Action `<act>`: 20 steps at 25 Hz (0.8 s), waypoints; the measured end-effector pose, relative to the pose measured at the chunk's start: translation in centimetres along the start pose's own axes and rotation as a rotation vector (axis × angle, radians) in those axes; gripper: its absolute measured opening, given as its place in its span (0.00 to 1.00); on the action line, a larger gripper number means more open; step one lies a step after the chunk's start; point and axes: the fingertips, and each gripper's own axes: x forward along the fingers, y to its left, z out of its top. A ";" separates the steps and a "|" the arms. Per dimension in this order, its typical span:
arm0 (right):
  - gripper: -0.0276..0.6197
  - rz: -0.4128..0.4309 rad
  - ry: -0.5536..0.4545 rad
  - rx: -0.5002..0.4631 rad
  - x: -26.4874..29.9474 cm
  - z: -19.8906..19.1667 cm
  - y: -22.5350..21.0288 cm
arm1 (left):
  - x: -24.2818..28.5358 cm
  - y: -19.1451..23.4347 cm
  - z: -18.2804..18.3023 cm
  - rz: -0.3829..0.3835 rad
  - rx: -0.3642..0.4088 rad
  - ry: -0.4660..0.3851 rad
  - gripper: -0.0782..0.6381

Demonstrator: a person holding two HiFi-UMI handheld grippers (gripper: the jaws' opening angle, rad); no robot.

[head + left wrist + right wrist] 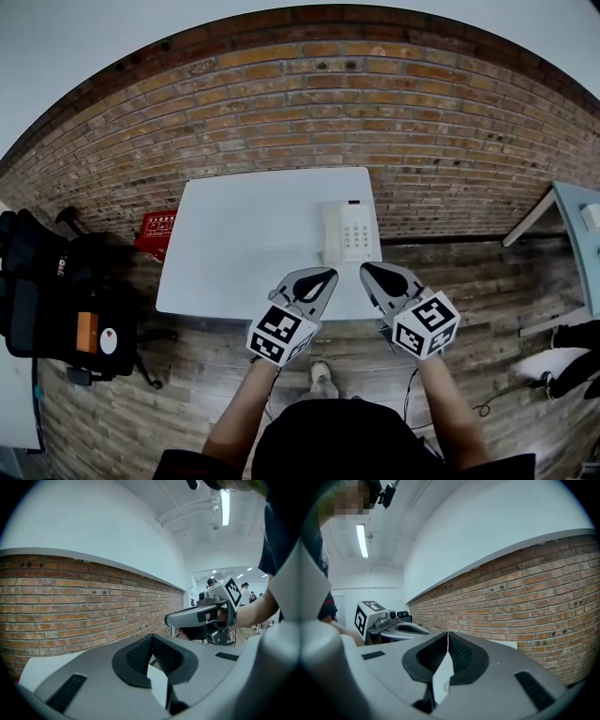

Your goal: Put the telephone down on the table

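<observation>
Sitting flat on the white counter point(244, 234) near its right edge, the telephone point(349, 232) is looking like light, rigid plastic, best taken across its sides. The left gripper point(322, 276) and right gripper point(369, 270) are hovering near it, fingers clenched on nothing.

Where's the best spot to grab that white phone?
Probably the handset along the left side of the telephone: it's a long, narrow bar, so jaws can span it. Come from the near edge of the table, where the right gripper is closest.
</observation>
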 end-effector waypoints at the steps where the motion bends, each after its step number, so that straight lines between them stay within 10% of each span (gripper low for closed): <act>1: 0.07 0.001 0.000 0.000 -0.5 0.0 0.2 | -0.2 -0.4 0.2 0.005 0.000 -0.003 0.12; 20: 0.07 0.040 -0.015 -0.021 -8.9 -0.9 5.3 | -4.7 -9.0 1.3 0.064 0.020 -0.037 0.12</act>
